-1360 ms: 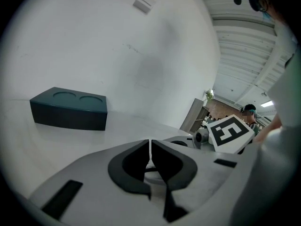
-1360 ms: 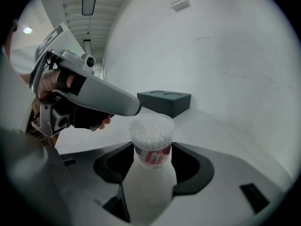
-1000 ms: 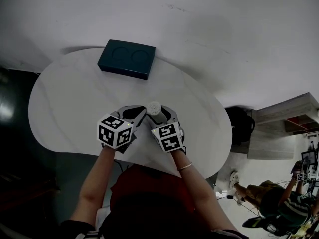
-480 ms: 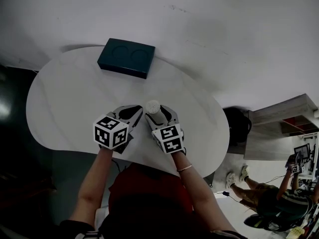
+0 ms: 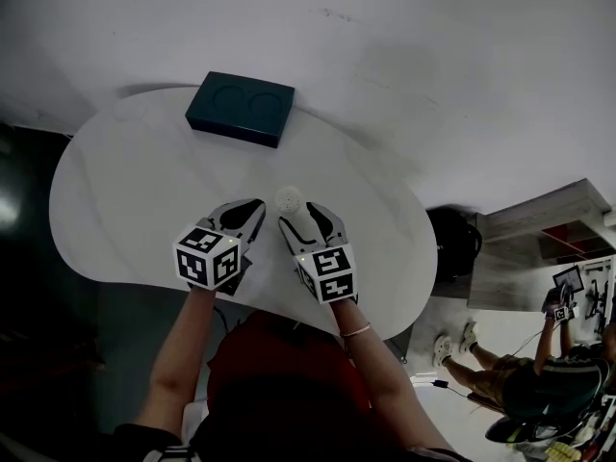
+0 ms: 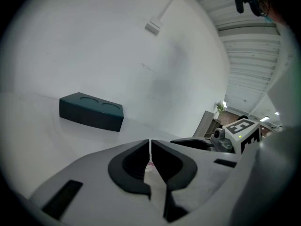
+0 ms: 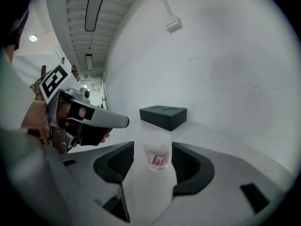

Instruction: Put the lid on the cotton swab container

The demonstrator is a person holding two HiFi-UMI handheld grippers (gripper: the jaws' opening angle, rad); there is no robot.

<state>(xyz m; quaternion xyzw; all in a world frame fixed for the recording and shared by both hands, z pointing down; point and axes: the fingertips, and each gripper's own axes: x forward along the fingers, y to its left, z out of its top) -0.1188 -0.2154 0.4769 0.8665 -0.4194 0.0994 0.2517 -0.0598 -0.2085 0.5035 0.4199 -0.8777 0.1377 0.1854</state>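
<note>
Your left hand-held gripper [image 6: 150, 144] sat on the near side of the dark box [image 5: 241, 109], well apart from it, with its jaws brought together to a thin slit. A pale pinkish scrap showed low behind that slit, and what it was could not be told. Your left forearm [image 5: 183, 345] ran up from below. The marker cube faced up and the jaws pointed toward the box.

The cotton swab container [image 7: 156, 157] stood upright on the white surface [image 5: 125, 191], also on the near side of the box and a little to its right. It looked like a small clear plastic tub packed with swabs, so it was probably light, thin-walled, smooth and easy to tip. The place to hold it was low on the side wall with a gentle squeeze, leaving the top rim free. No separate lid could be made out, nor whether one was already seated.

Your right hand-held gripper [image 7: 152, 147] lay farther right of the box and held its jaws moderately apart, bracketing the container. A strip of surface showed at the left pad. The right pad was just beside the wall, and contact there could not be told. Your right forearm [image 5: 375, 373] angled in from lower right.
</note>
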